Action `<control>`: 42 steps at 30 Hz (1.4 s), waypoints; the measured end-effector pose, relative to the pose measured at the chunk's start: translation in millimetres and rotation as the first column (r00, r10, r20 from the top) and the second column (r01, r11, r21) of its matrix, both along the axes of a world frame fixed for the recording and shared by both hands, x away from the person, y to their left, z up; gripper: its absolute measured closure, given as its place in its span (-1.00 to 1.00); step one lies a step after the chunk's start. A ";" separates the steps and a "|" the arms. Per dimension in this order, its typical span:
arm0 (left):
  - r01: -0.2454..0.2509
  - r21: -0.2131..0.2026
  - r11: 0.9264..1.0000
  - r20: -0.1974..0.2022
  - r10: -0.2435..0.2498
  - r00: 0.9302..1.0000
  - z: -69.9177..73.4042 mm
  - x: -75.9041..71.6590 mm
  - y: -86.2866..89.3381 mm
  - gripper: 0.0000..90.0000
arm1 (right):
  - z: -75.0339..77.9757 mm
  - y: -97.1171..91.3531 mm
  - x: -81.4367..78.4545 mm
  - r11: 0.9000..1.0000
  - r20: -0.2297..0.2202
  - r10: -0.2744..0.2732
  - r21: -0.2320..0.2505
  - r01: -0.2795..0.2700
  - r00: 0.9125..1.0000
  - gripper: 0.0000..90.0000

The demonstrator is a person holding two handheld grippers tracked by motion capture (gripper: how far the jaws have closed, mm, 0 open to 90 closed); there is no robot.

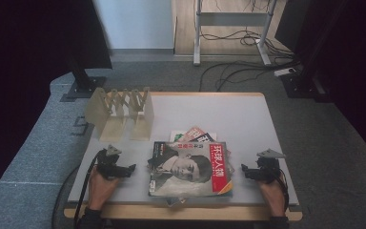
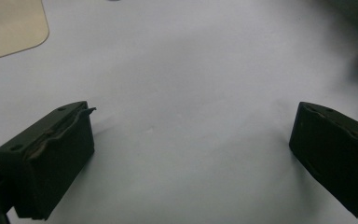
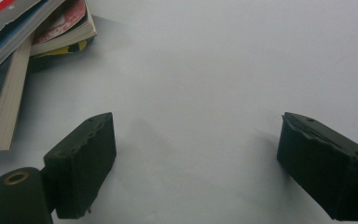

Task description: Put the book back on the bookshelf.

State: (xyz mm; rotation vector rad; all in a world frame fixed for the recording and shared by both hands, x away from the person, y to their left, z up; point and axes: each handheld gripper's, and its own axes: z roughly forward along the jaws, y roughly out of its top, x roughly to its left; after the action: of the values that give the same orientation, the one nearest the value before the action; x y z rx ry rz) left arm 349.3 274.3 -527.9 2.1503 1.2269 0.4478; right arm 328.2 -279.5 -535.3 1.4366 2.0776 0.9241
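A stack of magazines (image 1: 190, 167) lies at the front middle of the grey table (image 1: 209, 112), with a portrait cover and a red title band on top. The stack's edges (image 3: 9, 60) show at the upper left of the right gripper view. My left gripper (image 1: 126, 170) rests on the table left of the stack, jaws wide apart with only bare table between them (image 2: 191, 140). Right of the stack sits my right gripper (image 1: 243, 171), open too, nothing between its jaws (image 3: 196, 154). Neither gripper touches the magazines.
A beige file rack (image 1: 121, 112) with several upright dividers stands at the table's back left; its base corner (image 2: 9, 25) shows in the left gripper view. Beyond the table are grey carpet, desk legs (image 1: 198, 33) and cables on the floor.
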 end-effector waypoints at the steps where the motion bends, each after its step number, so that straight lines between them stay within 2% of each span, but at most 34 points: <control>1: 0.002 0.002 1.000 0.001 -0.002 1.000 0.1 -0.1 -0.2 -1.00 | 0.0 0.0 0.0 1.000 0.000 0.000 0.000 0.000 1.000 -0.79; 5: 0.031 0.006 0.999 -0.015 -0.031 0.999 2.1 1.1 -0.6 -1.00 | 0.8 1.0 -3.2 1.000 -0.002 0.013 -0.004 -0.013 1.000 -0.87; 8: 0.066 -0.031 0.997 -0.018 -0.066 0.998 5.8 1.2 -2.7 -1.00 | 4.2 1.4 -7.2 1.000 0.012 0.023 0.008 -0.023 1.000 -0.89; 9: 0.084 -0.057 0.995 -0.016 -0.085 0.996 8.5 2.0 -2.7 -1.00 | 5.5 1.9 -8.3 1.000 0.016 0.027 0.008 -0.027 1.000 -0.89; 13: 0.115 -0.119 0.986 0.002 -0.115 0.993 19.5 4.4 -4.3 -1.00 | 13.0 3.6 -13.7 0.998 0.032 0.050 0.025 -0.051 0.998 -0.92; 16: 0.131 -0.093 0.987 0.026 -0.130 0.991 29.1 5.7 -10.9 -1.00 | 18.3 4.7 -17.6 0.997 0.036 0.068 0.037 -0.069 0.997 -0.98; 20: 0.164 -0.074 0.984 0.030 -0.162 0.986 39.9 9.7 -21.8 -1.00 | 25.8 8.1 -22.7 0.995 0.041 0.089 0.042 -0.091 0.995 -1.00; 24: 0.192 -0.073 0.979 0.030 -0.190 0.981 47.2 16.4 -31.3 -1.00 | 35.4 13.3 -28.2 0.992 0.056 0.111 0.052 -0.114 0.992 -1.00; 28: 0.224 -0.034 0.974 0.019 -0.224 0.974 53.8 24.9 -40.7 -1.00 | 44.7 20.9 -34.0 0.988 0.070 0.140 0.053 -0.143 0.988 -1.00; 31: 0.244 -0.027 0.970 0.025 -0.243 0.970 60.4 31.5 -47.3 -1.00 | 50.0 29.2 -38.2 0.982 0.077 0.174 0.061 -0.179 0.982 -1.00; 38: 0.319 0.002 0.948 0.026 -0.318 0.948 68.3 46.1 -73.1 -1.00 | 55.0 43.6 -43.6 0.971 0.093 0.226 0.059 -0.232 0.970 -1.00; 42: 0.361 0.004 0.932 0.028 -0.361 0.932 69.1 54.3 -92.5 -1.00 | 54.4 52.8 -47.0 0.963 0.099 0.257 0.062 -0.263 0.961 -1.00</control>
State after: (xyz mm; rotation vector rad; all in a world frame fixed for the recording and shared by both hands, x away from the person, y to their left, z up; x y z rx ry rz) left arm 403.6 181.8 -458.8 2.2944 0.7864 0.3148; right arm 281.3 -226.7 -480.9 1.1496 2.2195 1.1576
